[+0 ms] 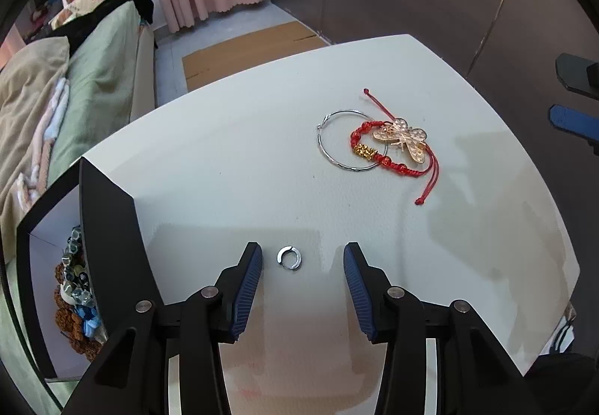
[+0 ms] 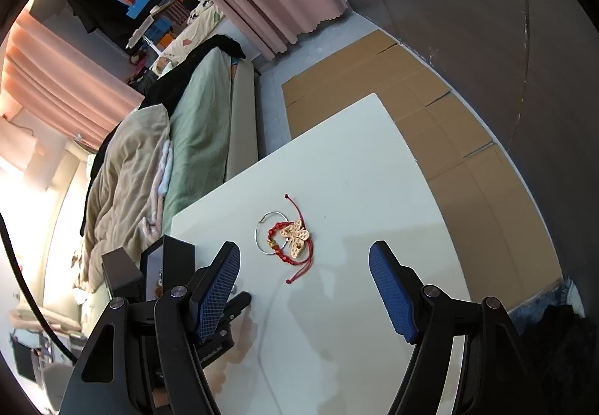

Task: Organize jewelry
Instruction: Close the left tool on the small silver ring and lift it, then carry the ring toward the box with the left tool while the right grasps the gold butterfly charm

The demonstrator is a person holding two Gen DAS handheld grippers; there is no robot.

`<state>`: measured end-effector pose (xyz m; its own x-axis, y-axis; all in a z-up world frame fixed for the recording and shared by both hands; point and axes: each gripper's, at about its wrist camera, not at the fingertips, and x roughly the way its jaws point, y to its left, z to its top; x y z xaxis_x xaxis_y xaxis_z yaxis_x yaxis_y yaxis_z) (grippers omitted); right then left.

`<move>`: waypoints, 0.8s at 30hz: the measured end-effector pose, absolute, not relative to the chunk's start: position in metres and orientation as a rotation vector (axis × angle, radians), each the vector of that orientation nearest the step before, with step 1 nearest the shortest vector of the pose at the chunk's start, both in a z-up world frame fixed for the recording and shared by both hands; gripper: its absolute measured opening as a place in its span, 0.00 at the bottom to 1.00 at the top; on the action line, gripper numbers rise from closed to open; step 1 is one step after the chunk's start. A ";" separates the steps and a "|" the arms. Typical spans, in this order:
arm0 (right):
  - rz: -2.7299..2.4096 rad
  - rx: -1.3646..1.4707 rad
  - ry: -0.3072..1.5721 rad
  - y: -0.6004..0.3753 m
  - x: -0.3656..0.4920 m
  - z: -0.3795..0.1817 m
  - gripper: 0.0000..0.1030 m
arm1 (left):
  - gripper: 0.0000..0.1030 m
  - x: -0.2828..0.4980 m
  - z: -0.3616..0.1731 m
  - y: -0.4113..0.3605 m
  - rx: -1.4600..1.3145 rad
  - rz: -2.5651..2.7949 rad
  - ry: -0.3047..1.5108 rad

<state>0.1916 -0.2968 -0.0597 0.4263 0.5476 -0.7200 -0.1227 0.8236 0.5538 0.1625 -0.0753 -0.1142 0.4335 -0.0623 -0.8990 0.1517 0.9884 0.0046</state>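
Observation:
A small silver ring [image 1: 288, 257] lies on the white table [image 1: 232, 160], between the fingertips of my open left gripper [image 1: 302, 253], which is empty. Farther off lie a thin silver hoop [image 1: 329, 149], a red cord bracelet [image 1: 389, 160] with gold beads and a gold butterfly brooch [image 1: 406, 141], overlapping. A black jewelry box [image 1: 93, 239] at the left holds several beaded pieces [image 1: 76, 287]. My right gripper [image 2: 304, 259] is open and empty above the table, with the hoop [image 2: 262, 231], bracelet [image 2: 279, 241] and brooch [image 2: 297, 237] ahead of it.
The box [image 2: 164, 261] and the left gripper's body [image 2: 232, 306] show at the left in the right wrist view. A bed with bedding [image 1: 75, 89] stands beyond the table's left edge. Cardboard [image 2: 430, 123] covers the floor by a dark wall.

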 end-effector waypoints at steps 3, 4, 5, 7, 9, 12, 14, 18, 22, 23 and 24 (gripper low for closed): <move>0.441 0.450 1.060 -0.295 0.193 -0.061 0.70 | 0.26 0.162 -0.113 -0.075 0.090 -0.135 1.113; 0.443 0.447 1.062 -0.294 0.193 -0.061 0.70 | 0.19 0.163 -0.113 -0.075 0.089 -0.133 1.113; 0.444 0.444 1.064 -0.293 0.193 -0.061 0.70 | 0.17 0.163 -0.113 -0.075 0.088 -0.133 1.113; 0.448 0.439 1.067 -0.291 0.195 -0.062 0.70 | 0.13 0.164 -0.113 -0.072 0.078 -0.136 1.114; 0.453 0.434 1.072 -0.289 0.195 -0.063 0.70 | 0.13 0.165 -0.113 -0.070 0.056 -0.143 1.120; 0.456 0.424 1.085 -0.283 0.198 -0.067 0.70 | 0.13 0.165 -0.105 -0.063 0.021 -0.146 1.105; 0.459 0.411 1.090 -0.278 0.201 -0.070 0.70 | 0.13 0.165 -0.098 -0.060 0.000 -0.152 1.088; 0.463 0.383 1.089 -0.268 0.207 -0.073 0.69 | 0.13 0.164 -0.079 -0.048 -0.050 -0.156 1.039; 0.466 0.353 1.094 -0.255 0.213 -0.078 0.68 | 0.13 0.162 -0.066 -0.038 -0.086 -0.165 1.006; 0.466 0.344 1.098 -0.251 0.216 -0.080 0.65 | 0.13 0.162 -0.064 -0.036 -0.095 -0.167 1.001; 0.466 0.337 1.104 -0.247 0.218 -0.082 0.64 | 0.13 0.163 -0.062 -0.033 -0.104 -0.169 0.996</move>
